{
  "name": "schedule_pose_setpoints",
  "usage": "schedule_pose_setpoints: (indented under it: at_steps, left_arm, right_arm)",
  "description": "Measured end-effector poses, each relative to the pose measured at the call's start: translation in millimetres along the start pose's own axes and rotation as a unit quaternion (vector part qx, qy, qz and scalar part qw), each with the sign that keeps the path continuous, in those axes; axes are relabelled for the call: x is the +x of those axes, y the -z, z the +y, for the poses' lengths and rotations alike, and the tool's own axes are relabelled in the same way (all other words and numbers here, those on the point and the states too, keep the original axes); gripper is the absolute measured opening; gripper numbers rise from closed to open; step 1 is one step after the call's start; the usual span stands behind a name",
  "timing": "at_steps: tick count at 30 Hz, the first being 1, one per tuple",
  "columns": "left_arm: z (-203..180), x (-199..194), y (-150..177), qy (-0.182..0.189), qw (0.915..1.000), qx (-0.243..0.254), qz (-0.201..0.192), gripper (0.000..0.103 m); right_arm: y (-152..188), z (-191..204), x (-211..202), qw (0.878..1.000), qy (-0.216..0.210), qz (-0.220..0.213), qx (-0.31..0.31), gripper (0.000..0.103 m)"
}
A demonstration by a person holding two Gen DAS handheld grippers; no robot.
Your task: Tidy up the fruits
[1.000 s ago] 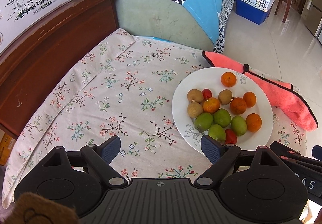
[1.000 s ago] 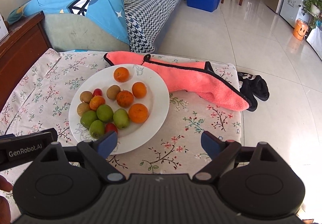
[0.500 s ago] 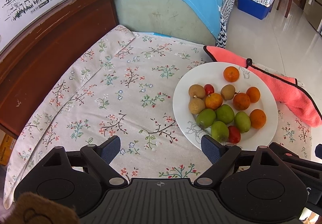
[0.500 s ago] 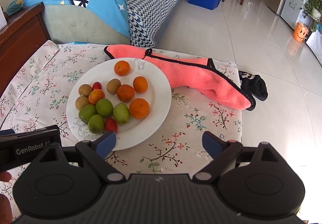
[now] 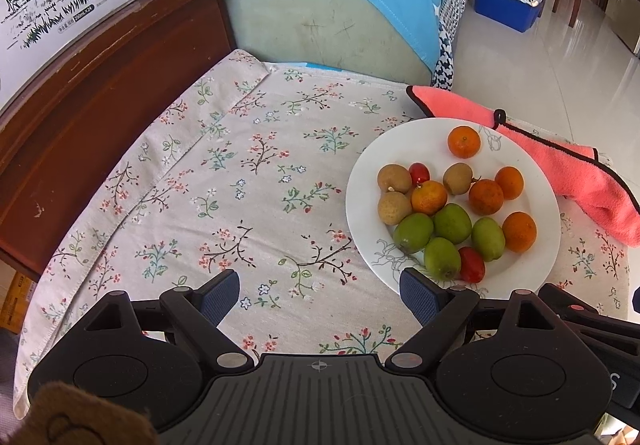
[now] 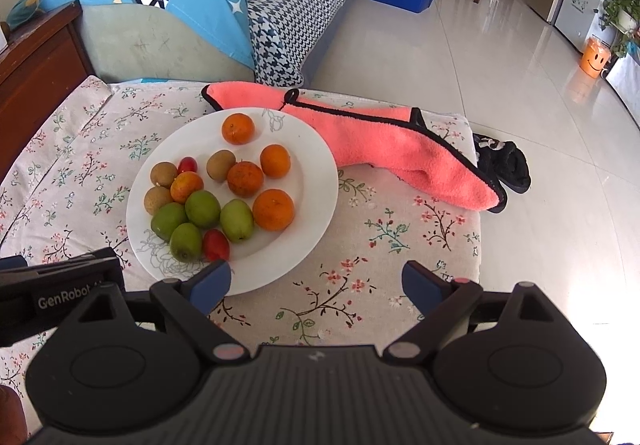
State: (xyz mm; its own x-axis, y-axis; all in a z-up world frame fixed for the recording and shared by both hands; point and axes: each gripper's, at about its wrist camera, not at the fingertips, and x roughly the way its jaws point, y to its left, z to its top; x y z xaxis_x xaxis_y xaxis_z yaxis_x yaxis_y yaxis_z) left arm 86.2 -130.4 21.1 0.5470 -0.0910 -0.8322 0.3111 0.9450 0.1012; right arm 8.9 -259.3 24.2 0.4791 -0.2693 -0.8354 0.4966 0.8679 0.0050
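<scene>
You've nudged both the left gripper (image 5: 320, 295) and right gripper (image 6: 316, 283) closer over the last 1 second, jaws apart and empty, all fruits sitting loosely sorted on the plate (image 6: 316, 181).

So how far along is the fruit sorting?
All the fruit sits mixed on the white plate: oranges, green fruits, brown ones, small red ones. Both the left gripper and right gripper hover open and hold nothing. Whether sorting is ahead or finished, I can't tell.

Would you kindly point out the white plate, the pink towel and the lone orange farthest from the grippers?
white plate (image 6: 316, 201), right wrist view, bare right rim.
pink towel (image 6: 400, 149), right wrist view, its middle.
lone orange (image 5: 463, 141), left wrist view, its centre.
</scene>
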Motion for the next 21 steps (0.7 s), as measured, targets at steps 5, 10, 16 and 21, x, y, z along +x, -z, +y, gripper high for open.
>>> schedule_pose_setpoints:
  at_steps: [5, 10, 16, 21]
  left_arm:
    - [-1.3, -0.3, 0.1, -0.003, 1.0000, 0.004, -0.002, 0.089]
    - [-2.0, 0.4, 0.4, -0.007, 0.9999, 0.007, -0.003, 0.089]
    - [-1.9, 0.7, 0.6, -0.009, 0.9999, 0.007, -0.002, 0.089]
    - [-1.9, 1.0, 1.4, -0.012, 0.9999, 0.009, -0.002, 0.089]
  right_arm:
    - [0.1, -0.3, 1.1, 1.000, 0.001, 0.000, 0.001, 0.092]
    - [0.4, -0.6, 2.3, 1.000, 0.002, 0.001, 0.000, 0.092]
    - [1.0, 0.5, 3.1, 1.000, 0.003, 0.001, 0.000, 0.092]
    - [1.2, 1.0, 3.3, 1.000, 0.003, 0.001, -0.001, 0.092]
